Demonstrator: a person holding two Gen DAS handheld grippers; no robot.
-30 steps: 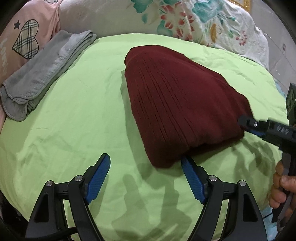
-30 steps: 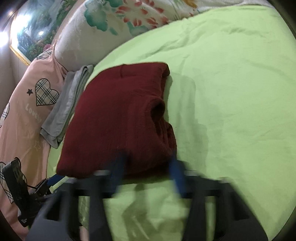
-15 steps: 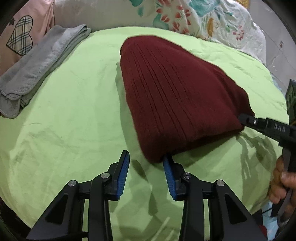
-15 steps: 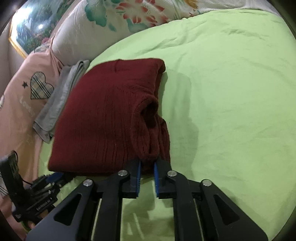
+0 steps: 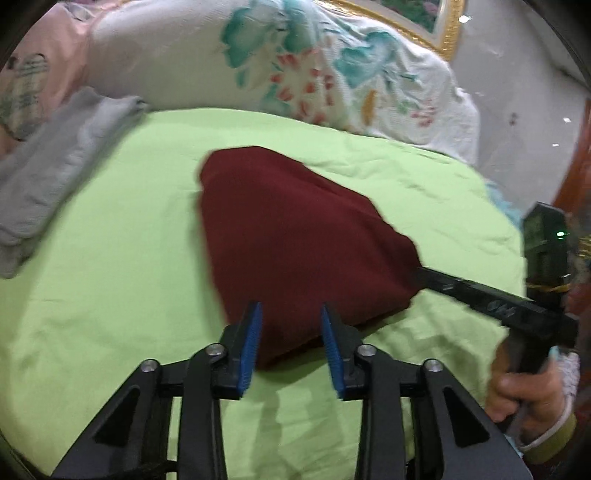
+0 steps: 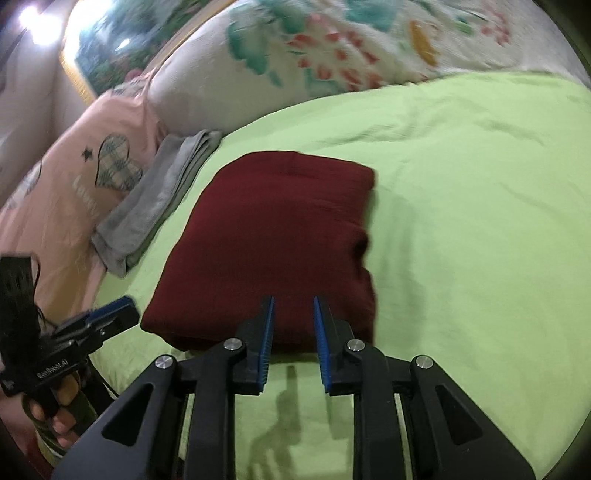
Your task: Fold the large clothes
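Green bedsheet (image 5: 110,295), floral pillow (image 5: 295,66), gilt-framed picture (image 5: 424,22)

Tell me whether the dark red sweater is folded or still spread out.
Folded. The dark red sweater lies on the green sheet as a compact, thick rectangular bundle with doubled layers along its right edge, no sleeves trailing out.

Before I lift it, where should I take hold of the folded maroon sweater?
Probably the near edge of the maroon sweater, close to its two corners, coming in low from the near side. It lies folded on the green sheet with its stacked layers ending there, so one pinch should catch them all.
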